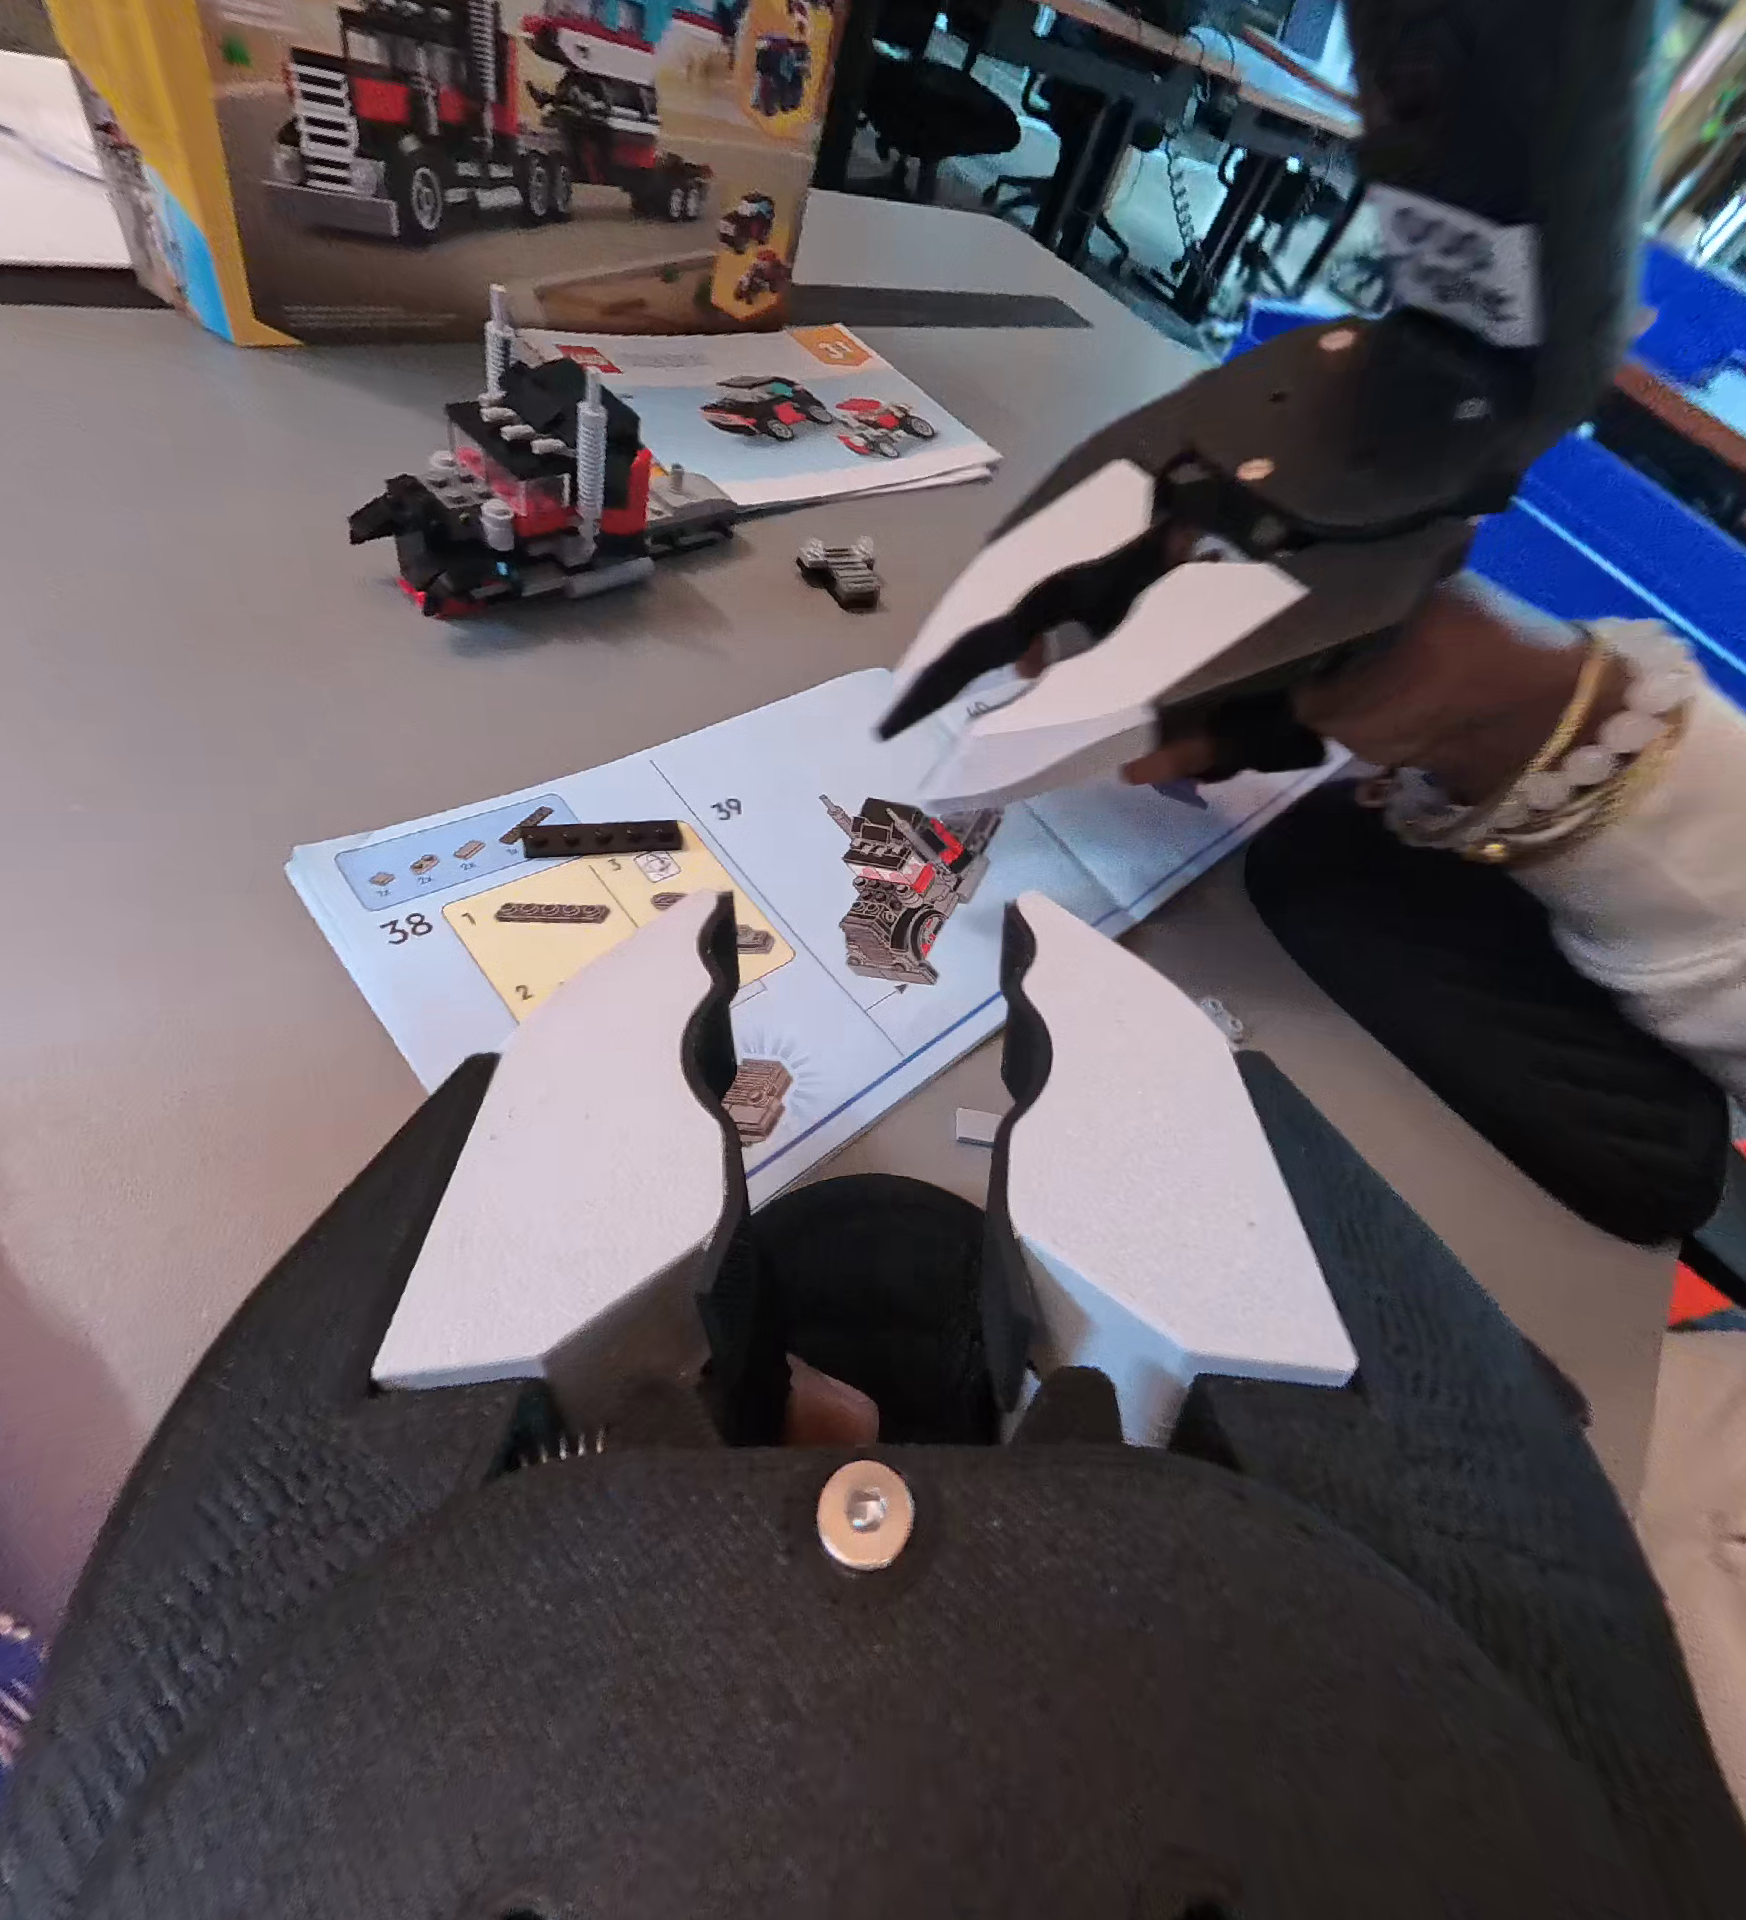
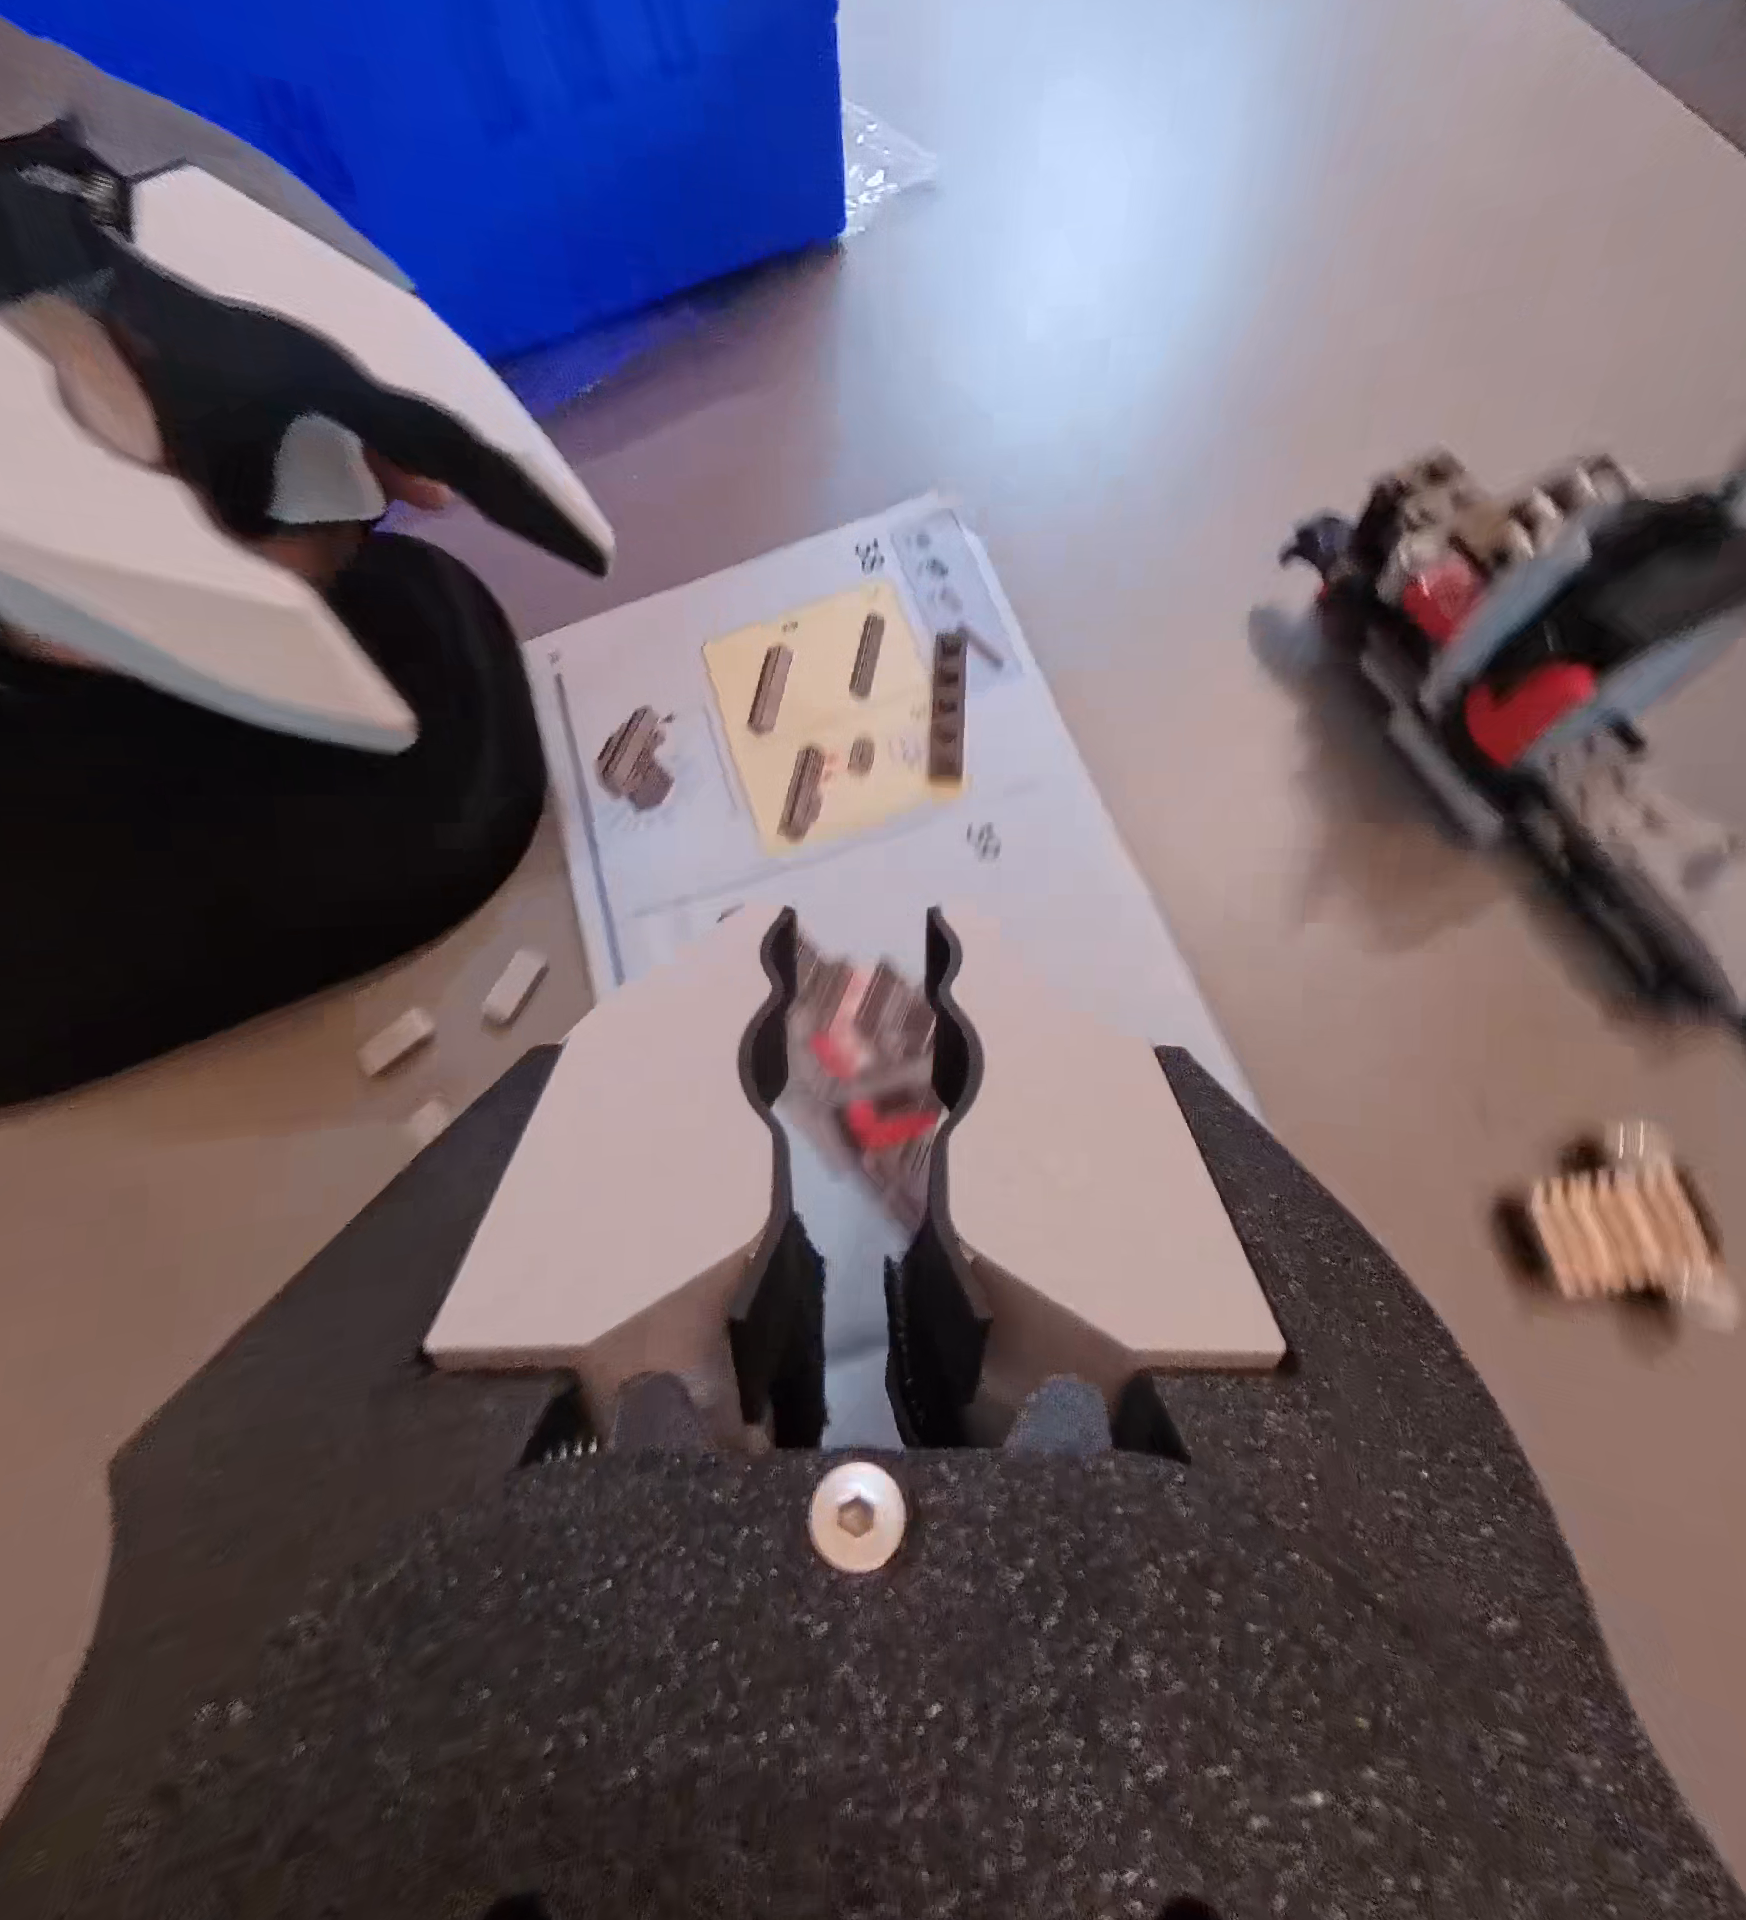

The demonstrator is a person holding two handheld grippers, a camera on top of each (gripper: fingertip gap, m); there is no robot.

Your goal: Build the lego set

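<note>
A partly built black, red and grey lego truck stands on the grey table; it also shows in the right wrist view. An open instruction booklet lies in front of it with a black six-stud plate on the page. My left gripper is open and empty, above the booklet's near edge. My right gripper is open a little and empty, hovering over the booklet's right page; it also shows in the left wrist view. A small grey ribbed assembly lies right of the truck.
The lego box stands at the back with a second booklet in front of it. A black rounded pouch lies at the right table edge. Small pale tiles lie beside it. A blue box stands beyond. There is about 8 cm between the tips of the two grippers. From either gripper's tips it is about 20 cm to the black rounded pouch.
</note>
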